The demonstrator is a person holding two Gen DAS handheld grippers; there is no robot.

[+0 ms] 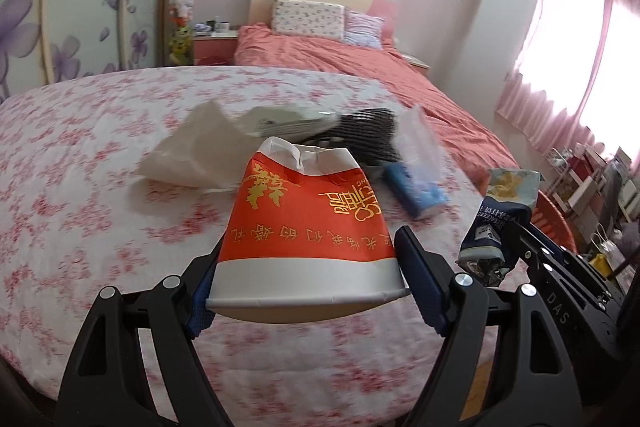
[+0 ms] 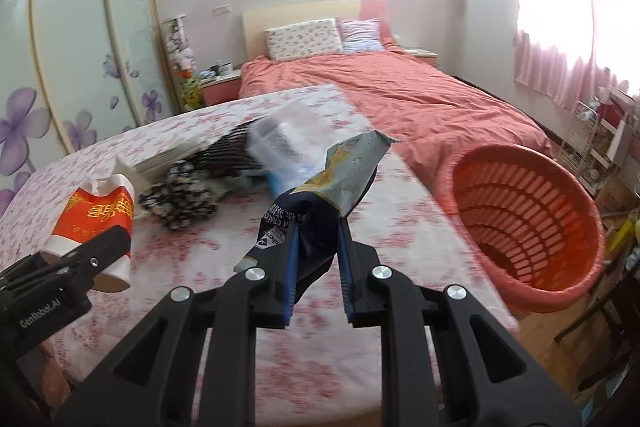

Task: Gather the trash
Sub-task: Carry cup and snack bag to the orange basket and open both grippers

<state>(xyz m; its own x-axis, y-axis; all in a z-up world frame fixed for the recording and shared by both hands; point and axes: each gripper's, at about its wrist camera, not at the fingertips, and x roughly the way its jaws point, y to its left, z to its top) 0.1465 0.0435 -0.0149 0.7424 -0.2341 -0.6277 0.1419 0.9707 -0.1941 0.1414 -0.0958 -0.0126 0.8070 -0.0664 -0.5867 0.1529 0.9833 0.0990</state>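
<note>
Nearest your left camera, the left claw (image 1: 308, 267) grips a crushed paper cup (image 1: 304, 223): waxy card, a red band with gold lettering, white at both ends. It tapers away from you, its far end crumpled and its open mouth turned toward the lens. Both blue ribbed pads (image 1: 420, 275) press its sides, so the jaws stand wide around it. You hold it tilted downward above the table (image 1: 80, 187), which wears a white cloth strewn with pink blossoms.

Your right claw (image 2: 316, 251) is nearly closed on a snack wrapper (image 2: 328, 187), a crinkled foil bag, dark blue at the pinched end and pale grey with yellow print at the torn far end. The wrapper stands up and away from the jaws, clear of the cloth. That claw also points downward, toward the table's right edge.

Just beside that edge sits an orange plastic basket (image 2: 560, 283), round, with slotted walls, tipped so its mouth faces you.

More litter lies mid-table: a crumpled tissue (image 1: 192, 151), a black mesh sleeve (image 1: 360, 135), a clear plastic bag (image 1: 416, 143) and a blue packet (image 1: 416, 195), grouped close together. A dark floral cloth bundle (image 2: 180, 199) rests near them. Behind the table stretches a bed (image 2: 420, 99) with a salmon cover.
</note>
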